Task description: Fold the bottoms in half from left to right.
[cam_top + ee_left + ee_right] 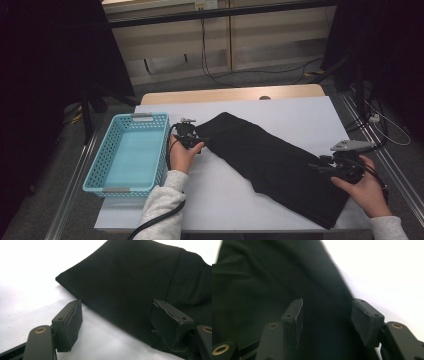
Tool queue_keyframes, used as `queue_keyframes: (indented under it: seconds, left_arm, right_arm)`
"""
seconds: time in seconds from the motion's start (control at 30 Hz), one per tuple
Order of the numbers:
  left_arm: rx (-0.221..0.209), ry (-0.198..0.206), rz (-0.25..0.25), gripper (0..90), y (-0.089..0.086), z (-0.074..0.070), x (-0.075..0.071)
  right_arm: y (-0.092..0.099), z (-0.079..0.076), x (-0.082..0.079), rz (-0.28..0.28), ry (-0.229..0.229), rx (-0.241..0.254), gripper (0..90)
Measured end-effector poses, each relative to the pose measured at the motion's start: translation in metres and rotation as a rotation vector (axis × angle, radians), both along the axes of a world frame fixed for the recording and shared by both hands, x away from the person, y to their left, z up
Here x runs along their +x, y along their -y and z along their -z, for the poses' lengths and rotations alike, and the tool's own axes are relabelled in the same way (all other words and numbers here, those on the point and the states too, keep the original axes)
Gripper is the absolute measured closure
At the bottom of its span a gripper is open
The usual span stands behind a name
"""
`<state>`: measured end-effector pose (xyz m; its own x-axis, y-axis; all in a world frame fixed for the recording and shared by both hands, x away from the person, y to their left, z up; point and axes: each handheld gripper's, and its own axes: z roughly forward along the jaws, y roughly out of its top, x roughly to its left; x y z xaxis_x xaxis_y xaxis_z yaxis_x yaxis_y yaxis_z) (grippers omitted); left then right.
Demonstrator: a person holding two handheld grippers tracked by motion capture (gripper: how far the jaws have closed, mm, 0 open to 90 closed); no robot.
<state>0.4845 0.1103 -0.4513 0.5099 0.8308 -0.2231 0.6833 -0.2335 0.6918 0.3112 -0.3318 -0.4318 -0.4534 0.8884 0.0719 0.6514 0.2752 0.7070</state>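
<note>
Table under white sheet

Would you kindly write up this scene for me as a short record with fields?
surface: white table cover
garment: black cloth, laid flat, slanting from centre toward the near right edge
container: light blue basket, left of the cloth
left gripper: open, at the cloth's far left end, jaws astride its edge
right gripper: open, over the cloth's near right end
</note>
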Motion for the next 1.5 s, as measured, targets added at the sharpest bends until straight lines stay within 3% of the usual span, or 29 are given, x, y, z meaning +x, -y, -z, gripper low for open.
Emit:
queue_keyframes:
  seconds: [0.1,0.23,0.43,0.53,0.67,0.77,0.93,1.07,1.27,1.4,1.43,1.5]
  left_arm:
    - [0.006,-0.004,0.006,24.9,-0.002,0.0,0.0]
    - [0.001,0.0,0.003,24.2,-0.001,0.0,0.0]
    - [0.011,0.014,-0.016,26.4,-0.002,0.004,0.005]
    - [0.011,0.025,-0.027,28.7,-0.001,0.007,0.008]
    - [-0.013,0.03,-0.039,34.8,0.0,0.008,0.012]
    - [-0.021,0.035,-0.063,52.4,0.0,0.01,0.015]
    - [-0.09,0.007,-0.083,79.4,0.0,0.014,0.018]
    - [-0.087,0.002,-0.083,83.7,0.001,0.011,0.023]
    - [-0.083,0.018,-0.138,85.0,-0.008,0.006,0.032]
    - [-0.087,0.002,-0.152,82.6,-0.012,0.009,0.034]
    - [-0.068,0.013,-0.161,77.8,-0.013,0.009,0.034]
    - [-0.07,0.013,-0.179,58.0,-0.013,0.009,0.036]
  right_arm:
    - [0.0,0.001,0.003,0.025,0.008,-0.034,46.3]
    - [0.018,0.004,0.012,0.116,0.023,0.013,55.7]
    - [0.014,0.014,0.024,0.09,-0.028,-0.012,66.3]
    - [0.013,0.019,0.028,0.089,-0.051,-0.035,62.9]
    - [0.011,0.014,0.026,0.09,-0.024,-0.019,50.7]
    - [0.009,0.009,0.022,0.088,-0.005,0.003,46.1]
    - [0.005,0.006,0.018,0.061,0.011,0.018,43.1]
    - [0.001,0.006,0.017,0.035,0.016,0.016,42.6]
    - [0.0,0.007,0.015,0.018,0.013,0.017,40.7]
    - [0.001,0.006,0.015,0.017,0.018,0.02,38.4]
    - [0.001,0.006,0.015,0.018,0.019,0.022,38.1]
    - [0.002,0.006,0.014,0.019,0.019,0.025,37.8]
